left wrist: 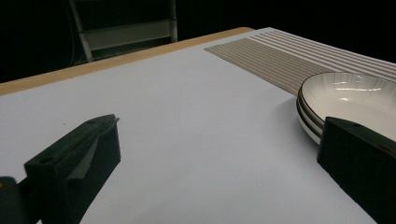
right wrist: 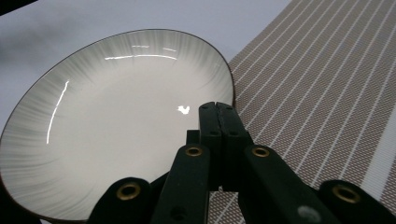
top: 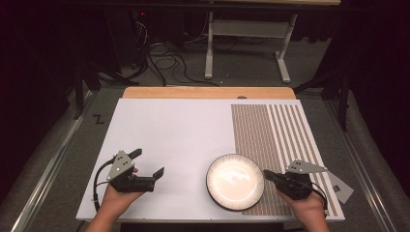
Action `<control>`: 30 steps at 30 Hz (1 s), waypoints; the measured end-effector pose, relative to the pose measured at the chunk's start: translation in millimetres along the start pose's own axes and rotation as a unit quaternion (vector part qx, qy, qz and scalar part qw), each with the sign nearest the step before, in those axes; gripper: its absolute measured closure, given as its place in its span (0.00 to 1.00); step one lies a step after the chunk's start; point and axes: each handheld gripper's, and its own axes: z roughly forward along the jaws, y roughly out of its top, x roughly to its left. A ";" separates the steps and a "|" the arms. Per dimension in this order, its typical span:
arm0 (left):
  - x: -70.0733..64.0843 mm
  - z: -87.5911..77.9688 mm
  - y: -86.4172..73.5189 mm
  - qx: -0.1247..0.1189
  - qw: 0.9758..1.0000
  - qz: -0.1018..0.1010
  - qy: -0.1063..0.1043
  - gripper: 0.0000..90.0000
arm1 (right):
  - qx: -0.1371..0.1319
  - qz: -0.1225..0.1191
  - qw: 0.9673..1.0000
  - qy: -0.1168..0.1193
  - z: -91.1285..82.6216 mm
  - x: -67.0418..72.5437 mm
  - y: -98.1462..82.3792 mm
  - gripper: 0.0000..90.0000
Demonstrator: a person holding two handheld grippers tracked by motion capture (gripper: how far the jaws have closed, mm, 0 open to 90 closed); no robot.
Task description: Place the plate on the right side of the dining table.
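One "Z" mark (top: 98,119) beside white table (top: 169,140).

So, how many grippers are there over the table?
2. The left gripper is over the bare white board, open; the right gripper is at the plate's right rim, shut.

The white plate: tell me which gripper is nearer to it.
Right. The right gripper, jaws shut, is at the white plate's right rim, over its edge. The left gripper, jaws open, sits apart on the white board to the plate's left.
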 end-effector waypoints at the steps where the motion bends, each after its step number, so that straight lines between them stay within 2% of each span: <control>1: -0.2 0.1 0.1 -0.001 1.000 -0.001 0.000 0.00 | 0.006 0.005 1.000 0.000 0.7 -2.5 -1.7 1.00; 12: 0.0 0.6 -0.6 0.000 1.000 -0.002 -0.001 0.00 | 0.017 0.003 1.000 0.008 6.5 -0.8 -2.7 1.00; 18: 0.3 -0.2 -0.4 -0.002 1.000 -0.004 -0.001 0.00 | 0.014 0.006 1.000 -0.003 4.9 -1.6 -3.4 1.00; 30: -0.3 0.8 -0.5 0.000 1.000 -0.001 -0.001 0.00 | 0.021 0.006 1.000 0.002 7.7 -1.2 -4.7 1.00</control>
